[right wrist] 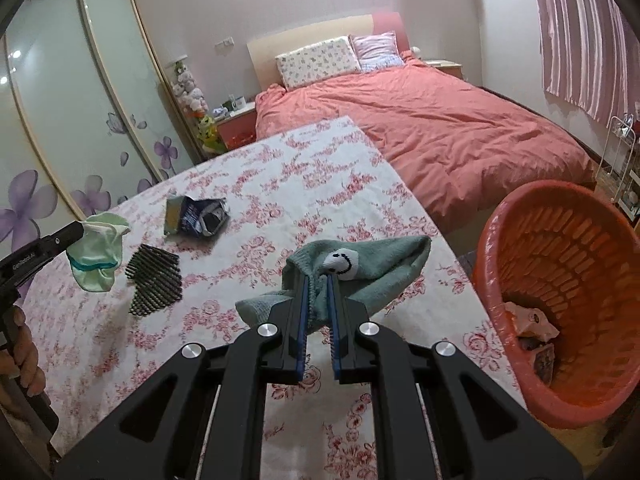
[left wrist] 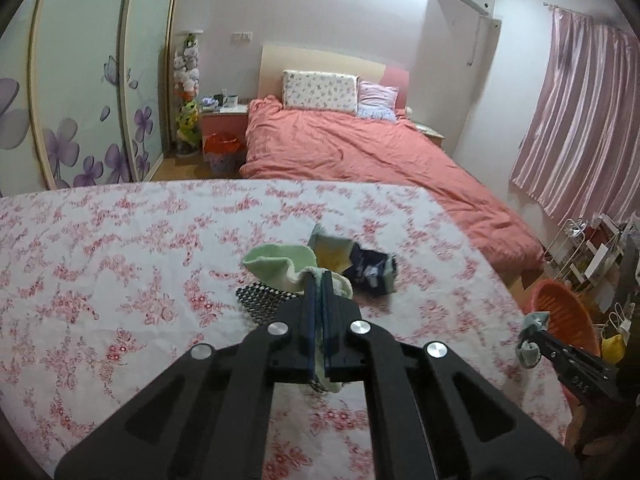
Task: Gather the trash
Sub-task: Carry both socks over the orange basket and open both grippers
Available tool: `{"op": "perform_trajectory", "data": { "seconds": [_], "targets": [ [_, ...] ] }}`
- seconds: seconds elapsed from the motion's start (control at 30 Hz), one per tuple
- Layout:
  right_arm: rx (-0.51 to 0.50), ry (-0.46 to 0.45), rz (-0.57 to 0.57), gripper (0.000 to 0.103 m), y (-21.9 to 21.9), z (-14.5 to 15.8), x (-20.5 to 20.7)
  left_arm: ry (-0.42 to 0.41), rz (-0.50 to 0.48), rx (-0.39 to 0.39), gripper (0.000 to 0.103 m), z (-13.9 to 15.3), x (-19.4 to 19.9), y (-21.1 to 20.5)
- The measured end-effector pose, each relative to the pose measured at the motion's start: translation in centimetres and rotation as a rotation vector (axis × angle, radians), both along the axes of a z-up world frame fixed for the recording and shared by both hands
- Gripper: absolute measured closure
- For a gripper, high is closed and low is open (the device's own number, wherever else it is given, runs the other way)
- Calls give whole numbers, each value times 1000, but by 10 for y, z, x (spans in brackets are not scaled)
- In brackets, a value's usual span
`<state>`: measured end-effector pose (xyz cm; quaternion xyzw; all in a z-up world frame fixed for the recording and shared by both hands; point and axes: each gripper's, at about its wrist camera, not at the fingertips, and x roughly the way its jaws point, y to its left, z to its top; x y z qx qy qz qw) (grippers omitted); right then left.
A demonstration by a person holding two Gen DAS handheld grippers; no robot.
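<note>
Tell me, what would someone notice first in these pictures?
Probably the teal sock with a smiley face, pinched in the right gripper above the flowery tablecloth. Beside it on the right stands a big orange basket, and the left gripper holds a pale green sock.

Pale green sock (right wrist: 96,254) hanging lifted, teal smiley sock (right wrist: 360,268) held aloft, crumpled carton (right wrist: 196,216) — lying on tablecloth (right wrist: 280,184)

At frame centre, the left hand-held gripper (left wrist: 319,280) is pinching a pale green sock (left wrist: 276,262). A crumpled dark wrapper (left wrist: 370,270) is lying just right on the floral tabletop (left wrist: 120,260).
</note>
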<state>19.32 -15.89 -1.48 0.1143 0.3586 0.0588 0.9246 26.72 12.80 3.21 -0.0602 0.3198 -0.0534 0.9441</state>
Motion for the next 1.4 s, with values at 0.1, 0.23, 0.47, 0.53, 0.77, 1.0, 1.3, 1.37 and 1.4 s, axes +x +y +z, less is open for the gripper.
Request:
{"op": "perform_trajectory", "data": {
  "seconds": [0.1, 0.23, 0.47, 0.53, 0.77, 1.0, 1.3, 1.37, 1.4],
  "targets": [
    [-2, -29, -6, 94, -4, 10, -8, -23, -16, -9, 99, 11, -9, -7],
    [-6, -84, -17, 94, -11, 24, -23, -47, -45, -11, 99, 24, -22, -21],
    [-57, -194, -65, 94, -24, 46, -50, -74, -115, -26, 99, 38, -43, -51],
    [-74, -219, -80, 94, -28, 49, -56, -83, -143, -34, 99, 42, -50, -63],
    [-125, -285, -163, 94, -50, 59, -73, -107, -242, -67, 99, 50, -68, -106],
    [-147, -310, -253, 94, -80, 59, -84, -99, -351, -119, 99, 52, -80, -158],
    [-143, -300, -342, 94, -117, 54, -85, -75, -467, -145, 99, 44, -85, -219],
    [-144, -298, -351, 94, -121, 51, -86, -65, -486, -148, 99, 40, -83, -231],
    [-143, -297, -353, 94, -123, 50, -87, -60, -495, -149, 99, 38, -82, -237]
  ]
}}
